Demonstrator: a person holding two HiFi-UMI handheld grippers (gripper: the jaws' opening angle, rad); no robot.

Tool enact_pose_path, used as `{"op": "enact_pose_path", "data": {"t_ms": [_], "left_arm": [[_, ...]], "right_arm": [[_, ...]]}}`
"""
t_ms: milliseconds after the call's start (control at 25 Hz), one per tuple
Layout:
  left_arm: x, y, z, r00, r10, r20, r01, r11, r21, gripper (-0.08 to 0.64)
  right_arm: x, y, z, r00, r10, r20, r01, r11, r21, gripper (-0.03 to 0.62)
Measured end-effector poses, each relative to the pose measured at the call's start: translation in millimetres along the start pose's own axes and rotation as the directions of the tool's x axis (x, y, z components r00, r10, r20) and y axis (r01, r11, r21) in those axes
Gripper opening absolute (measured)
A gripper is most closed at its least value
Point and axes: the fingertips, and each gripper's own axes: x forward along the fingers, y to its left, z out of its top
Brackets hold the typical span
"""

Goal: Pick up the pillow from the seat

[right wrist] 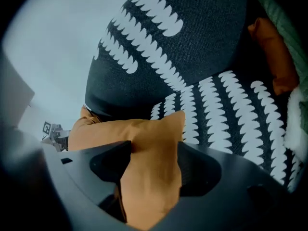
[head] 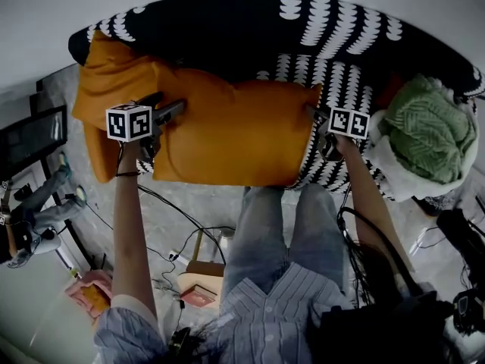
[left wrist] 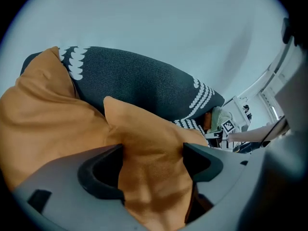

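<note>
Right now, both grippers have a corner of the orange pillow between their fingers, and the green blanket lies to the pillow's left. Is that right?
Not quite. The head view shows the green blanket lying to the right of the pillow, not to its left. The rest stands: the left gripper and the right gripper each have a corner of the pillow between their fingers.

Pillow (head: 235,127): orange cloth, matt, fine grainy weave, softly creased. Seat (head: 227,29): dark matt woven fabric, white scallop print. Throw (head: 428,127): green chunky knit, fleecy white edge. Left gripper (left wrist: 153,152) fingers (left wrist: 98,177): smooth matt black plastic. Trousers (head: 265,233): faded denim. Floor (head: 174,211): mottled grey, stone-like.
</note>
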Motion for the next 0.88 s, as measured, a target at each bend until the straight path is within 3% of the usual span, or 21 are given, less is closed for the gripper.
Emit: {"op": "enact_pose_path", "data": {"t_ms": [240,640,880], "left_arm": [[10.2,7.2,2.3,1.000,-0.009,0.023,0.010,0.999,-0.039,0.382],[25.6,19.5,11.1,0.994,-0.039,0.098,0.051,0.992,-0.117,0.382],[36.7,23.9,8.1,0.996,-0.033,0.079,0.045,0.987,-0.157,0.381]], "right_arm": [[16.9,-3.2,-0.8,0.999,0.034,-0.020,-0.032,0.995,0.098,0.288],[40.5,-9.5,5.3,0.995,0.077,-0.069,-0.066,0.986,0.152,0.288],[46.4,-7.8,5.1,0.993,0.084,-0.079,-0.071,0.986,0.152,0.271]]}}
